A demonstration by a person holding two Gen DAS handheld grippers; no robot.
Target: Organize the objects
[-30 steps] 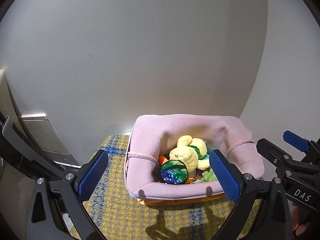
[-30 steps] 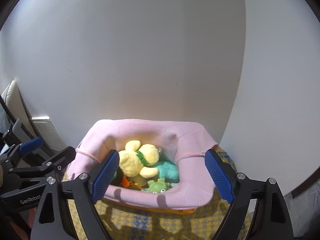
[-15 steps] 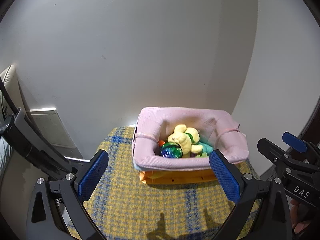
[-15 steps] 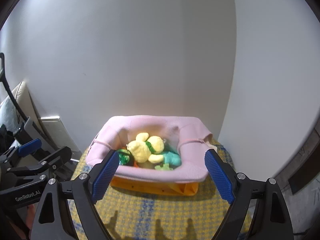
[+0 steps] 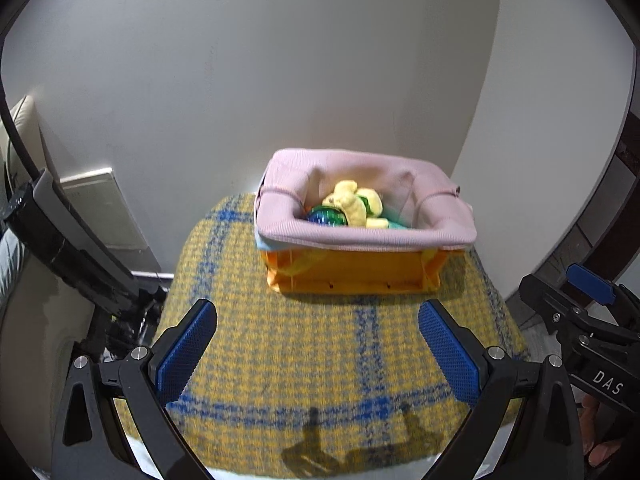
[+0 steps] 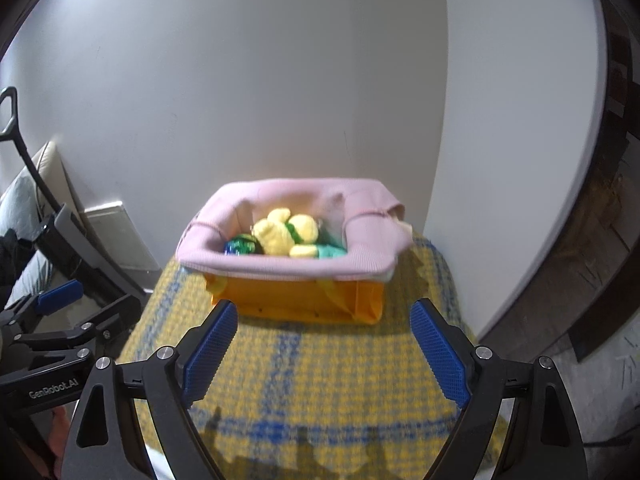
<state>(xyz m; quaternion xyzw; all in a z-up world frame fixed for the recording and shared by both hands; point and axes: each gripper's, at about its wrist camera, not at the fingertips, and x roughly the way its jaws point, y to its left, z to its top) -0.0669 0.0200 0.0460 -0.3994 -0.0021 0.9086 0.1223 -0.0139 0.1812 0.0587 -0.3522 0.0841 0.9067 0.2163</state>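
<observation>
Two grippers hang over a yellow-and-blue plaid cloth (image 5: 320,360), side by side, both tilted down toward an orange bin (image 5: 352,272) at the far end of the cloth, against a white wall (image 5: 240,80). The left gripper (image 5: 318,346) has its blue pads spread wide with nothing between them; the right gripper (image 6: 324,348) stands the same way, jaws wide apart and empty. Neither touches the bin.

A pink knit liner (image 5: 360,236) is folded over the bin's rim and hangs down its sides. Inside lie several toys: a yellow plush (image 6: 284,234) on top, a green-and-blue ball (image 6: 240,246) just left of it, and a teal toy (image 6: 330,253) at its right, mostly hidden by the liner's near edge. The plush touches both neighbours.

From the left wrist view, the right gripper's black frame shows at the right edge, with fingertips (image 5: 596,432) of the person's hand under it. From the right wrist view, the left gripper's frame sits at the left edge. A grey panel (image 5: 104,208) leans against the wall left of the cloth.
</observation>
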